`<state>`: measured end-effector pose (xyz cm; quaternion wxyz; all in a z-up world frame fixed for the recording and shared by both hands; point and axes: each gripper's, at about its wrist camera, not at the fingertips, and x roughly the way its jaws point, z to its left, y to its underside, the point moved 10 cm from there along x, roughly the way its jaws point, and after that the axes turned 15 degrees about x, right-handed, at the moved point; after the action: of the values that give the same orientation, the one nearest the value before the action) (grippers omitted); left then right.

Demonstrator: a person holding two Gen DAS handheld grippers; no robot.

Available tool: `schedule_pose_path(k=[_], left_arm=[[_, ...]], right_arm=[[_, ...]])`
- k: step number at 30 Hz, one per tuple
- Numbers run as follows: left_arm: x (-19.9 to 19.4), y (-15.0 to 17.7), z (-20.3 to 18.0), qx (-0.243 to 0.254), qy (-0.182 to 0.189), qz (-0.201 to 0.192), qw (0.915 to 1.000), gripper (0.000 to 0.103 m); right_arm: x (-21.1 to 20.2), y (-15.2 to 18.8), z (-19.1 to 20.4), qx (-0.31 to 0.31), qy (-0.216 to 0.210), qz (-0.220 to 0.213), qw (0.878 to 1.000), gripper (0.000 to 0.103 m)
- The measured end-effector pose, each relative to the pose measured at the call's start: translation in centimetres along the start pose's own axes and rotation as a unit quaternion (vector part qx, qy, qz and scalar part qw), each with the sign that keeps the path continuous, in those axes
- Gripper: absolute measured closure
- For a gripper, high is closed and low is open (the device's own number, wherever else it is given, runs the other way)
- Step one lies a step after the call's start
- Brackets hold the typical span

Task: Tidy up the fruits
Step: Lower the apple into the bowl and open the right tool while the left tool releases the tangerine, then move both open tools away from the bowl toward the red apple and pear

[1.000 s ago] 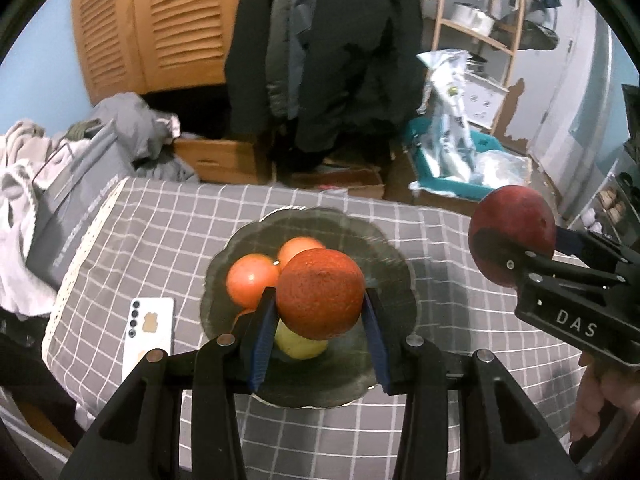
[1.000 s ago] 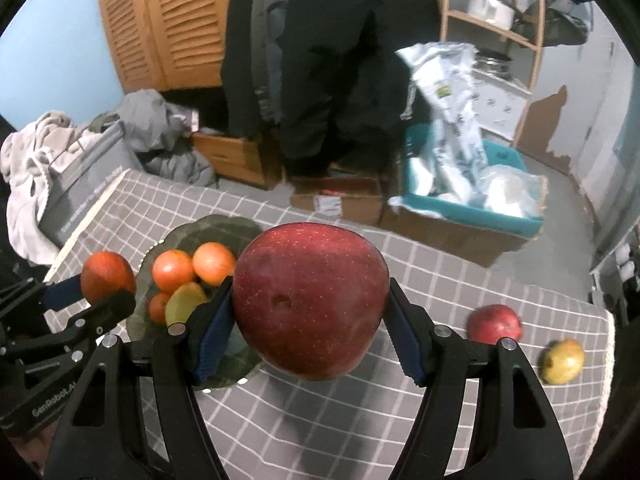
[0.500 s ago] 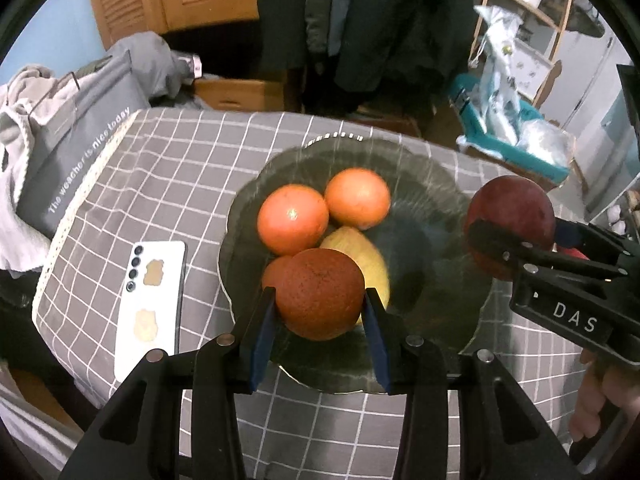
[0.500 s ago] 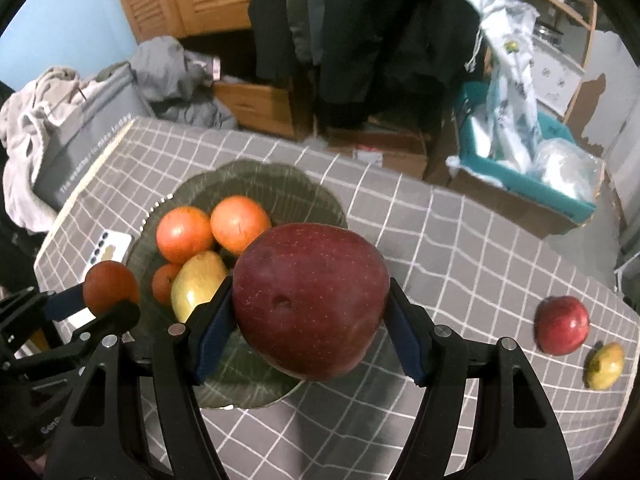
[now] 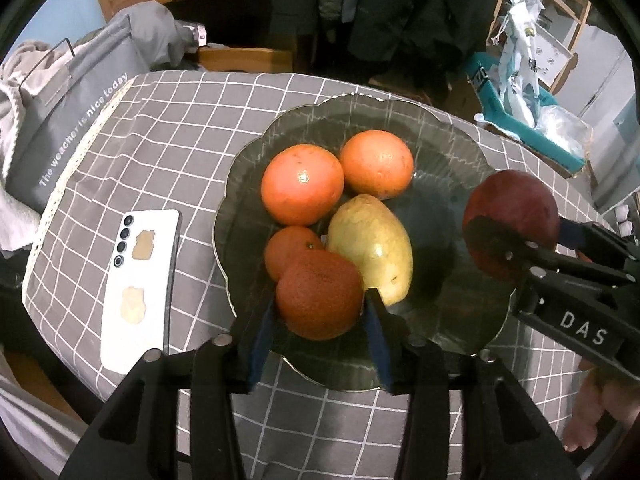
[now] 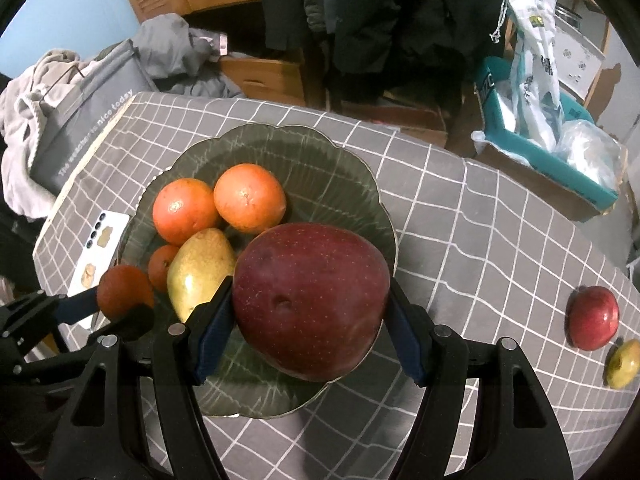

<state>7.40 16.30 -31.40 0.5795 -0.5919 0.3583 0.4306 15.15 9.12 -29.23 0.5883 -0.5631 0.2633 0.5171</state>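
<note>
Phone point(image 5: 138, 288): laid flat on the checked cloth point(image 5: 168, 128), at its left.
Grey bag point(image 5: 68, 120): seen past the cloth's left edge, printed with white lettering.
Teal box point(image 6: 552, 152): seen far right, filled with plastic bags.
Coats point(image 6: 380, 12): hung at the far side.

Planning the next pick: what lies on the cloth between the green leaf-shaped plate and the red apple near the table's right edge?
Bare grey checked cloth between plate and apple, per the right wrist view.
</note>
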Motion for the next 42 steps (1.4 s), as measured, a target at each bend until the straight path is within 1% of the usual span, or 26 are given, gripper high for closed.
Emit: schedule_pose_path(k=[1, 3, 5, 9, 14, 18, 19, 21, 24, 31, 42], left_arm=[[-0.1, -0.1, 0.0, 0.0, -0.001, -0.004, 1.0, 0.034], [-0.5, -0.4, 0.1, 0.001, -0.005, -0.014, 0.9999, 0.028], [-0.7, -0.6, 0.3, 0.002, -0.011, -0.017, 0.9998, 0.025], [-0.4, -0.5, 1.1, -0.01, -0.019, -0.011, 0.9997, 0.025], [-0.6, -0.6, 2.4, -0.03, -0.028, -0.014, 0.9991, 0.025], [-0.5, -0.4, 2.9, -0.046, -0.021, -0.011, 0.9987, 0.025], [-0.5, -0.3, 3.0, -0.048, -0.02, -0.01, 0.9986, 0.025], [-0.5, -0.3, 3.0, -0.05, -0.019, -0.009, 0.9985, 0.025], [-0.9, -0.3, 2.9, -0.047, -0.021, -0.013, 0.9986, 0.025], [-2.1, -0.8, 2.7, -0.043, -0.022, -0.027, 0.9985, 0.025], [-4.6, -2.4, 1.1, -0.023, -0.027, -0.056, 0.9978, 0.025]], right_arm=[[0.1, 0.0, 0.0, 0.001, -0.001, 0.001, 1.0, 0.032], [0.1, -0.1, 0.0, 0.004, -0.003, 0.002, 1.0, 0.032], [0.2, -0.1, -0.1, 0.006, -0.005, 0.004, 1.0, 0.032], [0.7, 0.0, -0.1, 0.011, -0.008, 0.012, 1.0, 0.032], [1.1, 0.4, 0.3, 0.009, -0.011, 0.027, 1.0, 0.032], [1.3, 0.7, 0.8, 0.0, -0.014, 0.032, 0.999, 0.031], [1.0, 0.5, 1.0, -0.003, -0.016, 0.024, 1.0, 0.03], [0.3, 0.0, 1.2, -0.006, -0.017, 0.011, 1.0, 0.022], [-0.4, -0.7, 1.2, -0.009, -0.013, -0.001, 1.0, 0.021], [-2.0, -1.5, 0.1, 0.012, -0.01, -0.018, 1.0, 0.021], [-6.3, -2.6, -3.2, 0.021, 0.03, -0.069, 0.997, 0.021]])
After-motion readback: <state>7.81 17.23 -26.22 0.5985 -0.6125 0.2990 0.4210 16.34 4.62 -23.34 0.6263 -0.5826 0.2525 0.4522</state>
